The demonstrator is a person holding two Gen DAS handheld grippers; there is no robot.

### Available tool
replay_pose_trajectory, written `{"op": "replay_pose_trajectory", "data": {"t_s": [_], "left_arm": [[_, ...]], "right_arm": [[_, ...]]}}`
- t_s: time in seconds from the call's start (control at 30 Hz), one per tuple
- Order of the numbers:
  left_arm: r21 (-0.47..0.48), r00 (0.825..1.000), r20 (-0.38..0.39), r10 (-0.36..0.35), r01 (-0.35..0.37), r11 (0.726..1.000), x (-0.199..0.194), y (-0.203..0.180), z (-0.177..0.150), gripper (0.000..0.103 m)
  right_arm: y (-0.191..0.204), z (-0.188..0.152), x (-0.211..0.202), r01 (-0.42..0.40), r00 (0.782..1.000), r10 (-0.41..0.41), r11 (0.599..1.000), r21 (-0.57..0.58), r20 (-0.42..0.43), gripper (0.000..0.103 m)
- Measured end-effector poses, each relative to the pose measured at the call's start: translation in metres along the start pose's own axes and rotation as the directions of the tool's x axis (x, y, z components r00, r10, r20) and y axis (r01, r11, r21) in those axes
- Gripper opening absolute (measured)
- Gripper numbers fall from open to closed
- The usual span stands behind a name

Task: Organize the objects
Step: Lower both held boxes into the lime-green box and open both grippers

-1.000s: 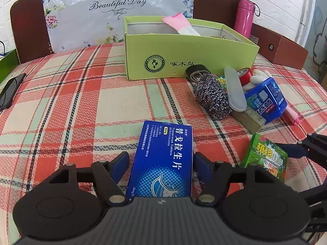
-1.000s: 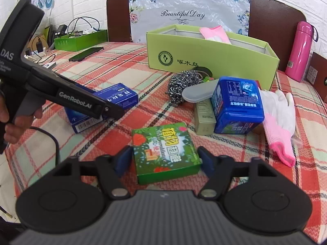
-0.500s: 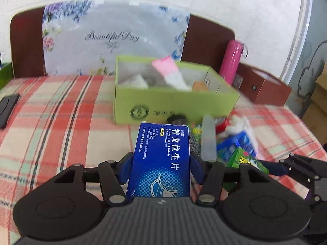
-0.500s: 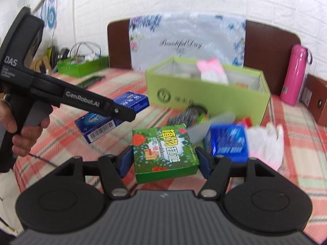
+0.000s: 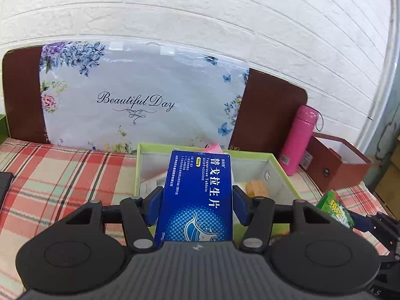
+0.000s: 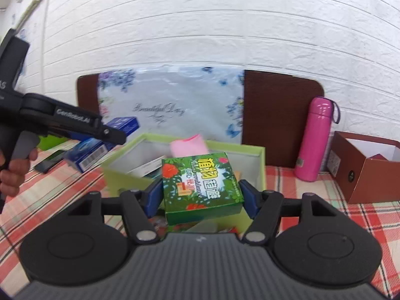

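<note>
A white brick wall backs a plaid-covered bed [image 5: 62,170] bearing an open lime-green box [image 5: 280,161]. The left gripper [image 5: 196,206] clamps a blue tablet carton [image 5: 197,195], held over that box's near wall; the right gripper [image 6: 201,197] pinches a green floral carton [image 6: 200,182], likewise just before the box. Both seem mid-carry; next, each should advance over the box's interior, lower, and release.

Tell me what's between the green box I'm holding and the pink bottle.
In the right wrist view, the lime storage box's right wall and a strip of plaid cloth lie between the green box and the pink bottle.
</note>
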State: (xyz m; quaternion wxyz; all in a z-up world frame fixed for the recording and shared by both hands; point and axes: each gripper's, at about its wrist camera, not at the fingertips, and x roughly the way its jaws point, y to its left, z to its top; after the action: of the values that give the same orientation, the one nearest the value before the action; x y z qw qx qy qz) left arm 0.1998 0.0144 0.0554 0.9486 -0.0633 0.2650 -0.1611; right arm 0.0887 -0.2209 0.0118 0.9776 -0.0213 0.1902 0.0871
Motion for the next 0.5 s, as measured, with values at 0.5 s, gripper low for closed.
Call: {"op": "replay_pose_trajectory", "data": {"t_s": [0.5], "left_arm": [[0.0,0.997,-0.044,0.065,-0.065,0.998,0.08,0.014,0.018,0.06]], "right_arm": [[-0.033,0.006,0.109,0.086,0.995,-0.086,0.996,-0.001,-0.055,0.066]]}}
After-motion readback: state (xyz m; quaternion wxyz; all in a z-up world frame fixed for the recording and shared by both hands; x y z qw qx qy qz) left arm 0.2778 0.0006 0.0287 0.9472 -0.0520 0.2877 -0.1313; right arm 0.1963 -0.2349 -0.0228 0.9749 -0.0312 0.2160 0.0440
